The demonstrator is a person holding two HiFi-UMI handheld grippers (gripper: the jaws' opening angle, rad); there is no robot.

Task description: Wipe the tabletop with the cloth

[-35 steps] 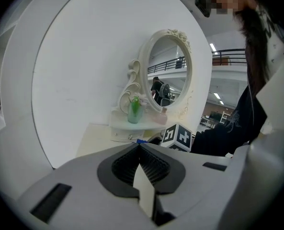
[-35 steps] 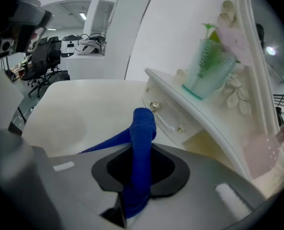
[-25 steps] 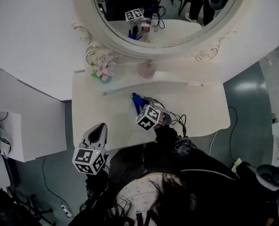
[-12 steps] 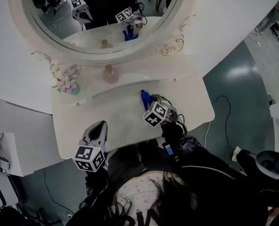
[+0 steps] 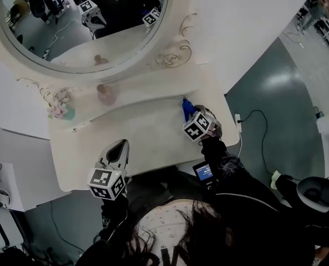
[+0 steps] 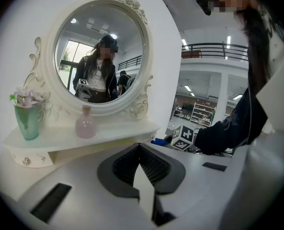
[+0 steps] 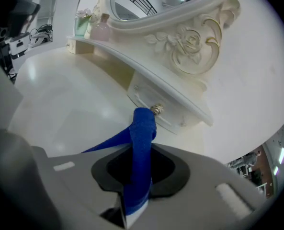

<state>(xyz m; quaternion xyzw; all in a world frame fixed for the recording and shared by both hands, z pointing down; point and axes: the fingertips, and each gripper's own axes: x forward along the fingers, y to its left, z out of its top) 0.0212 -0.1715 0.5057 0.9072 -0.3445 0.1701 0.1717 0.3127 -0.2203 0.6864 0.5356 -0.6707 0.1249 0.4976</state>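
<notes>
A blue cloth (image 7: 141, 147) is pinched between the jaws of my right gripper (image 7: 139, 176), and it sticks out forward over the white tabletop (image 7: 70, 104). In the head view the cloth (image 5: 187, 108) shows just beyond the right gripper (image 5: 193, 119), at the tabletop's (image 5: 136, 134) right end, close under the shelf's drawer. My left gripper (image 5: 117, 149) hovers over the table's front left edge, jaws shut with nothing between them. In the left gripper view the jaws (image 6: 142, 166) meet, and the right gripper's marker cube (image 6: 184, 137) shows ahead.
An ornate round mirror (image 5: 81, 21) rises behind a raised shelf (image 5: 136, 96) that carries a pink bottle (image 5: 106, 93) and a green vase of flowers (image 5: 61, 108). A small knob (image 7: 156, 110) juts from the drawer front just ahead of the cloth. Cables (image 5: 247, 121) lie on the floor right.
My right gripper with the cloth has moved rightward along the tabletop toward its right end. The left gripper has stayed at the front left edge.
</notes>
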